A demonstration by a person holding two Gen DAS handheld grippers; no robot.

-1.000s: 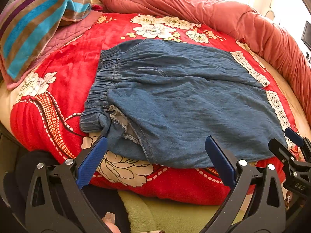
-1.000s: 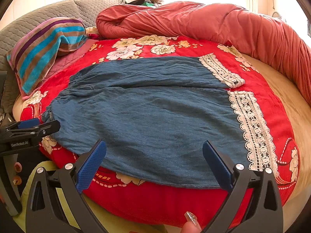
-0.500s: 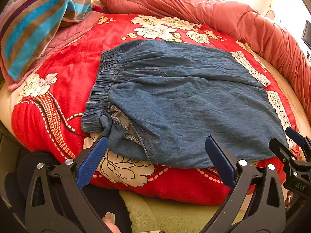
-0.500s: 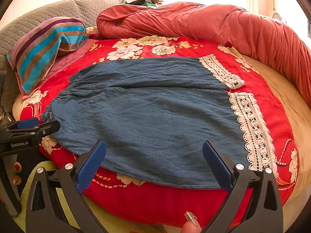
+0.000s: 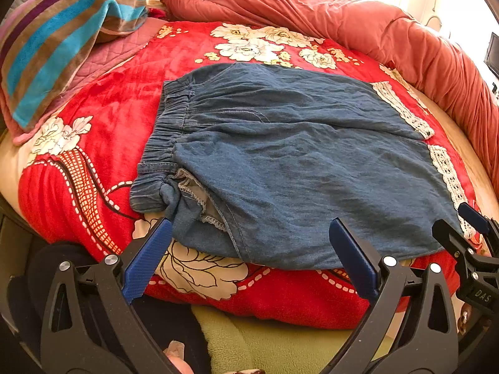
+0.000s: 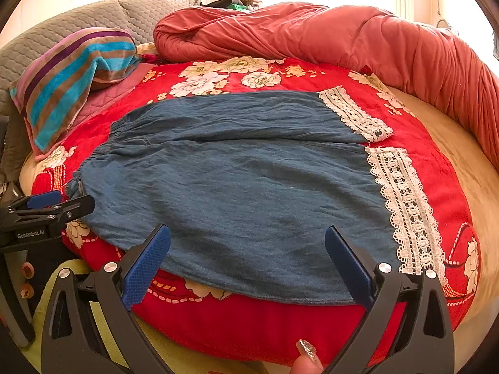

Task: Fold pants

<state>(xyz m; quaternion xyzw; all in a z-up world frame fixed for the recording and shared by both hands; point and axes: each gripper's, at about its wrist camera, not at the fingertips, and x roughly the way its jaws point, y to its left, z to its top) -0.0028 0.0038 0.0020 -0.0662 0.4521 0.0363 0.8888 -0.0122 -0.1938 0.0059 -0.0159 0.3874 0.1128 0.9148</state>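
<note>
Blue denim pants (image 5: pixel 280 162) lie flat on a red floral blanket (image 5: pixel 118 115), elastic waistband (image 5: pixel 165 131) to the left, white lace cuffs (image 6: pixel 405 199) to the right. They also show in the right wrist view (image 6: pixel 234 187). My left gripper (image 5: pixel 249 243) is open and empty, just off the near edge by the waistband corner. My right gripper (image 6: pixel 246 249) is open and empty at the near edge of the lower leg. Each gripper shows at the side of the other's view: the right one (image 5: pixel 467 230) and the left one (image 6: pixel 50 205).
A striped pillow (image 5: pixel 62 40) lies at the back left. A rolled salmon-red quilt (image 6: pixel 312 37) runs along the back and right of the bed. A green cloth (image 5: pixel 265 336) lies below the blanket's near edge. Grey quilted headboard (image 6: pixel 78 21) behind.
The left wrist view has shifted slightly; the pants sit a little lower in it. Both grippers stay open; the pants have not moved.
</note>
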